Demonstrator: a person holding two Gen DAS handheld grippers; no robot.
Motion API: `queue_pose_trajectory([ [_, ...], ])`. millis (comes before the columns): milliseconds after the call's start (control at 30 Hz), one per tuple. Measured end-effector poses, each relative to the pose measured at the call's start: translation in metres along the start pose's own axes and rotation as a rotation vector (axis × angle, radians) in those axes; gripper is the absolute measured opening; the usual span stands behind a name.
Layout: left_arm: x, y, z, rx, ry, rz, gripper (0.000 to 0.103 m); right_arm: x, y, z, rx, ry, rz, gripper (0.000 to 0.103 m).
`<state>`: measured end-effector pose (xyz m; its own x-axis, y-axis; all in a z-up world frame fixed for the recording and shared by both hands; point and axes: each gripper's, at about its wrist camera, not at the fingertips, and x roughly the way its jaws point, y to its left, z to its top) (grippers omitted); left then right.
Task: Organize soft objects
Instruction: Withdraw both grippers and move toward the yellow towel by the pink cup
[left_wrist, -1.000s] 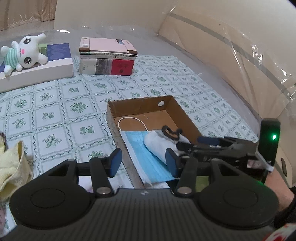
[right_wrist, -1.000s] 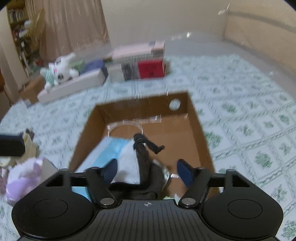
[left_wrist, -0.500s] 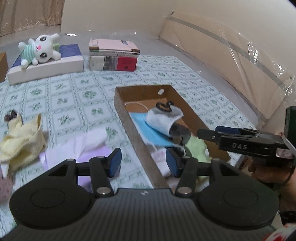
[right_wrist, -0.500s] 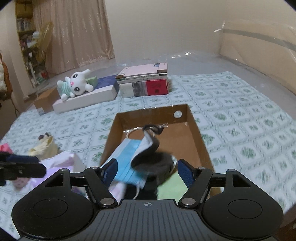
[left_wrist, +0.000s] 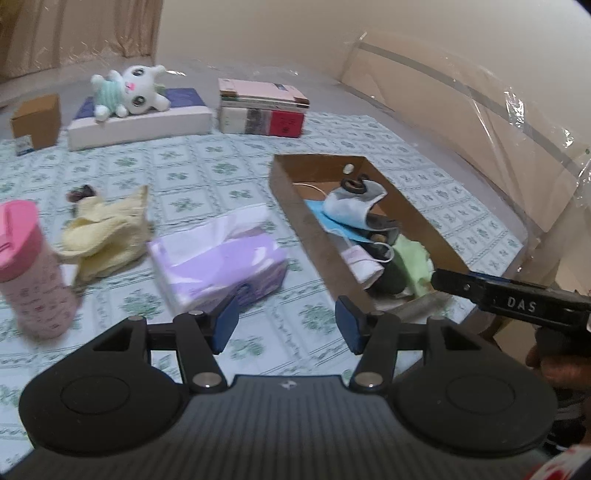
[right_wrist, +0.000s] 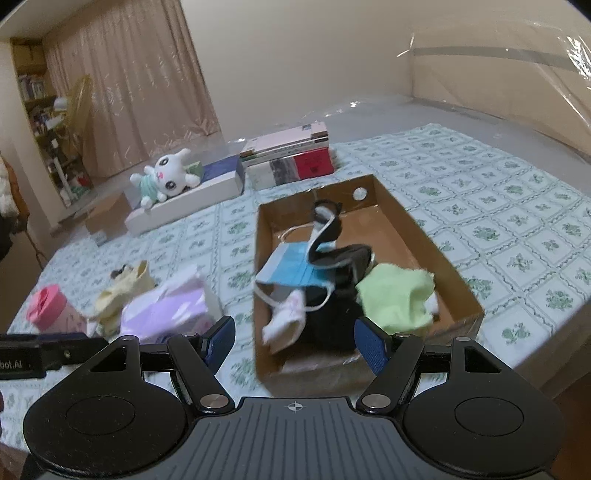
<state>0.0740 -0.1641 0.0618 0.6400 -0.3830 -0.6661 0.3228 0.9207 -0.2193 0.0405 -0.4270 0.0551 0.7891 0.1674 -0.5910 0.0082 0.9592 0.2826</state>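
Cardboard forms the shallow rectangular box (right_wrist: 424, 236), in which a pleated blue mask (right_wrist: 291, 266), a grey-white mask (left_wrist: 354, 206), a crumpled green cloth (right_wrist: 395, 295) and dark fabric (right_wrist: 332, 317) are heaped. Outside it, on the patterned sheet (left_wrist: 184, 177), a soft lilac tissue pack (left_wrist: 221, 258) is seen beside a fluffy yellow towel (left_wrist: 107, 229) and a pink cylindrical bottle (left_wrist: 29, 269). The left gripper (left_wrist: 286, 325) and right gripper (right_wrist: 295, 341) are both held wide apart with nothing between them.
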Motion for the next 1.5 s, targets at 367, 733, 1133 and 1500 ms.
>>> queue_pose_trajectory([
  [367,-0.04,0.048,-0.033,-0.039,-0.013,0.073,0.064,0.0,0.068,-0.036,-0.061,0.056,0.088,0.071],
  [733,-0.059,0.098,-0.066,-0.093,0.021,0.161,0.065,0.013,0.117,-0.044,-0.143,0.093,0.138,0.071],
  [1133,-0.066,0.127,-0.074,-0.143,0.019,0.186,0.065,0.034,0.143,-0.047,-0.187,0.135,0.171,0.071],
  [1500,-0.069,0.14,-0.072,-0.15,0.008,0.199,0.065,0.047,0.154,-0.05,-0.199,0.163,0.196,0.071],
])
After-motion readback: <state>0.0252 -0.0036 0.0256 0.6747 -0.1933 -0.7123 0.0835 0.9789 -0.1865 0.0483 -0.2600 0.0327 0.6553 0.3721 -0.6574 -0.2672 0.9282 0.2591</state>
